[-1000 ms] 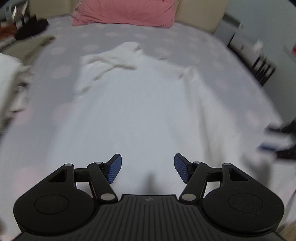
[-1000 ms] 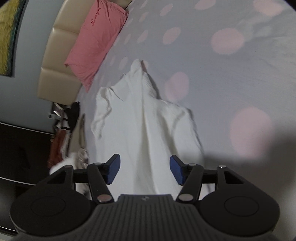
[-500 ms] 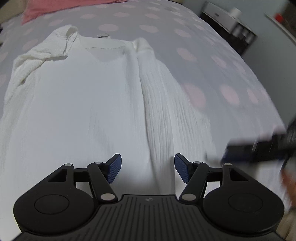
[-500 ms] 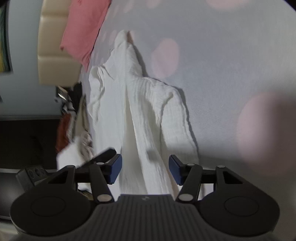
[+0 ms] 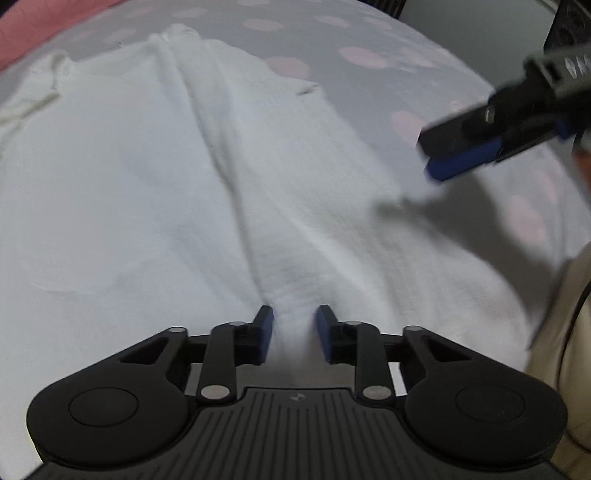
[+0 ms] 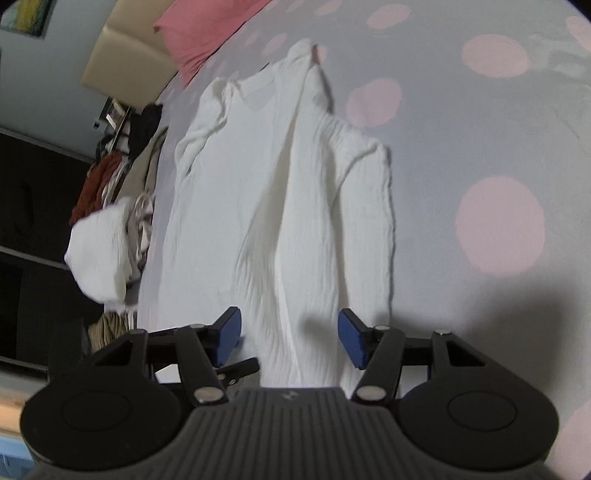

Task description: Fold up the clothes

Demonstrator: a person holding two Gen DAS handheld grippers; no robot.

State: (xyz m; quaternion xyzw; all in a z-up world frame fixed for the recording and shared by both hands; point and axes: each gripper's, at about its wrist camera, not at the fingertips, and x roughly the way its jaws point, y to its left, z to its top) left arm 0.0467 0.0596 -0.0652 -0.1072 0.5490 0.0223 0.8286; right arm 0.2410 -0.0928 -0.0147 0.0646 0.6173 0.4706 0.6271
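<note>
A white ribbed garment (image 5: 184,166) lies spread lengthwise on the bed, neckline at the far end (image 6: 258,88), with one long fold ridge running down it. My left gripper (image 5: 294,325) is low over the near hem. Its jaws are closing, and a ridge of the white cloth is bunched between the blue pads (image 5: 264,326). My right gripper (image 6: 290,332) hovers open over the same near end with nothing between its fingers. In the left wrist view that right gripper (image 5: 439,151) hangs above the garment's right edge and casts a shadow.
The bed sheet (image 6: 498,221) is grey with pink dots. A pink pillow (image 6: 210,26) leans on a beige headboard (image 6: 125,62). A heap of other clothes (image 6: 107,229) lies along the bed's left side by dark furniture. Beige fabric (image 5: 569,314) fills the right edge.
My left gripper dropped closer to the garment's near hem and its jaws came together around a ridge of cloth. The right gripper swung in nearer over the same end, still open.
</note>
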